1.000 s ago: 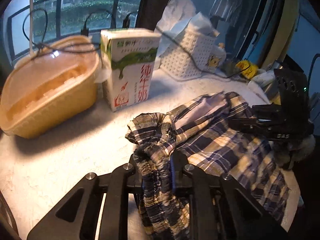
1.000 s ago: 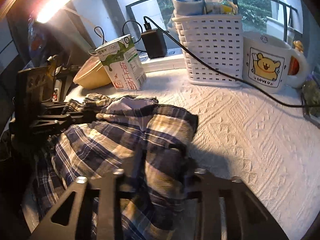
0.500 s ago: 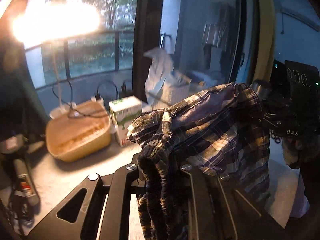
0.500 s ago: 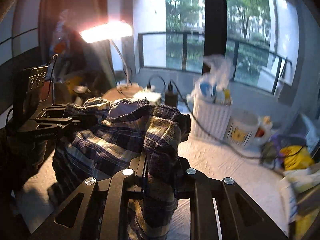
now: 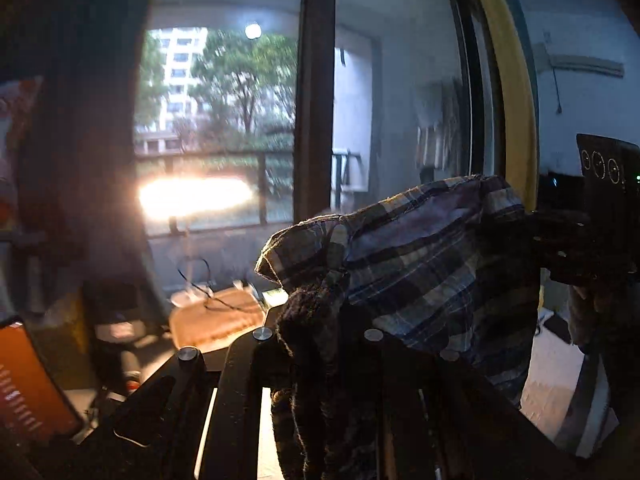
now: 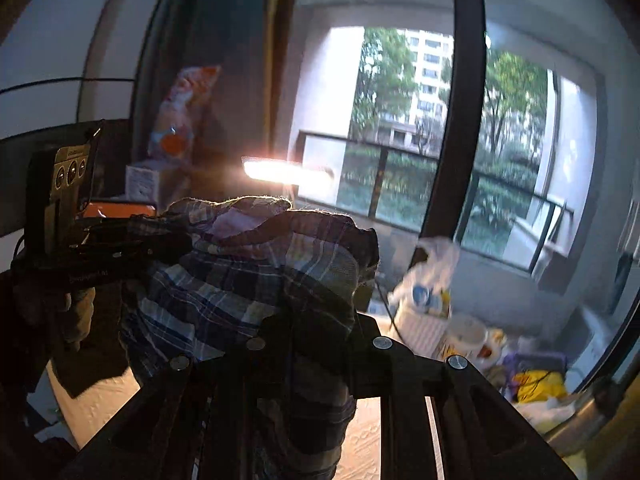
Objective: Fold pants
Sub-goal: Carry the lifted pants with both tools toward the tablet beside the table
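The blue, tan and white plaid pants point(image 5: 420, 264) hang in the air between both grippers, bunched and sagging above the table. In the left wrist view, my left gripper point(image 5: 316, 320) is shut on a gathered dark edge of the fabric, which drapes down between the fingers. My right gripper point(image 5: 576, 248) holds the far end at the right. In the right wrist view, the pants point(image 6: 260, 280) spread leftwards from my right gripper point(image 6: 316, 332), which is shut on a fold of cloth. The left gripper point(image 6: 120, 248) clamps the opposite end at the left.
A lit desk lamp point(image 5: 196, 200) glares in front of the window. Below it are a tan lidded container point(image 5: 216, 320), a white basket point(image 6: 420, 320) and a mug point(image 6: 464, 336). The white textured table point(image 6: 360, 440) lies under the pants, with yellow clutter point(image 6: 536, 384) at its right.
Both grippers have risen and tipped up towards level, lifting the pants off the table. The table items have dropped low in both views and the window fills them.
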{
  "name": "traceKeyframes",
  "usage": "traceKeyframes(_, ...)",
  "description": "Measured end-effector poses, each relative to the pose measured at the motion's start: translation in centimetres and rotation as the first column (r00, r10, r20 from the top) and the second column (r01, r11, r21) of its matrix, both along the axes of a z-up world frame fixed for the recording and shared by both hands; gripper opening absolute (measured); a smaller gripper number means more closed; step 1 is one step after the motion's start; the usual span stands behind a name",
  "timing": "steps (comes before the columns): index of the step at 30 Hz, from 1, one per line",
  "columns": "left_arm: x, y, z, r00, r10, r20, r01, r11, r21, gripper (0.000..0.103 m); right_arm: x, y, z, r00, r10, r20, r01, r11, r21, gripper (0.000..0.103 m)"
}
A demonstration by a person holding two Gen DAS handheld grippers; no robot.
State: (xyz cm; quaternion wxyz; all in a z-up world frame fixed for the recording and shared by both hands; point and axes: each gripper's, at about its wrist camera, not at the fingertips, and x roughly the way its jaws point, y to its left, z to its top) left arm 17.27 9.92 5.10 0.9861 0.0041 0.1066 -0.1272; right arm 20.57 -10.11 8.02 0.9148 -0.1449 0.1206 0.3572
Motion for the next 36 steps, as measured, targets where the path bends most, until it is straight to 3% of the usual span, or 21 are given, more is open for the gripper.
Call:
traceKeyframes(5, -3.5, 2.0, 1.8, 0.995, 0.037, 0.094, -0.038, 0.999, 0.004, 0.011, -3.9, 1.4, 2.6, 0.996, 0.031, 0.089, -0.031, 1.0, 0.0, 0.019)
traceKeyframes(14, -9.8, 7.0, 3.5, 0.97, 0.142, 0.198, -0.146, 0.989, 0.003, 0.011, -10.3, 5.6, 5.2, 0.978, 0.13, 0.162, -0.132, 0.991, 0.004, 0.019)
traceKeyframes(19, -13.2, 9.5, 3.3, 0.955, 0.221, 0.196, -0.23, 0.973, 0.024, 0.011, -13.1, 8.3, 5.5, 0.961, 0.212, 0.179, -0.215, 0.977, -0.002, 0.019)
traceKeyframes(24, -15.6, 11.2, 1.9, 0.949, 0.279, 0.148, -0.293, 0.953, 0.082, 0.011, -14.2, 11.2, 4.3, 0.95, 0.281, 0.137, -0.282, 0.959, -0.014, 0.019)
traceKeyframes(27, -15.5, 12.4, 0.4, 0.948, 0.3, 0.109, -0.309, 0.947, 0.084, 0.011, -13.6, 13.0, 3.0, 0.948, 0.305, 0.085, -0.305, 0.952, -0.014, 0.019)
traceKeyframes(29, -13.5, 13.6, -1.2, 0.953, 0.301, 0.039, -0.303, 0.948, 0.093, 0.011, -12.8, 14.0, 1.7, 0.95, 0.31, 0.036, -0.309, 0.951, -0.028, 0.019)
traceKeyframes(31, -9.4, 15.5, -4.2, 0.947, 0.309, -0.083, -0.299, 0.948, 0.112, 0.011, -10.3, 15.7, -0.7, 0.949, 0.309, -0.066, -0.312, 0.949, -0.039, 0.019)
traceKeyframes(33, -5.9, 17.5, -7.2, 0.937, 0.287, -0.197, -0.277, 0.958, 0.079, 0.011, -6.5, 17.7, -4.2, 0.939, 0.295, -0.176, -0.309, 0.949, -0.056, 0.019)
traceKeyframes(34, -3.3, 18.9, -9.6, 0.918, 0.276, -0.283, -0.273, 0.961, 0.051, 0.011, -4.9, 18.6, -5.8, 0.934, 0.282, -0.217, -0.302, 0.951, -0.065, 0.019)
traceKeyframes(36, -0.4, 20.0, -12.4, 0.896, 0.267, -0.356, -0.262, 0.963, 0.061, 0.012, -0.7, 20.7, -10.2, 0.92, 0.24, -0.308, -0.278, 0.957, -0.085, 0.019)
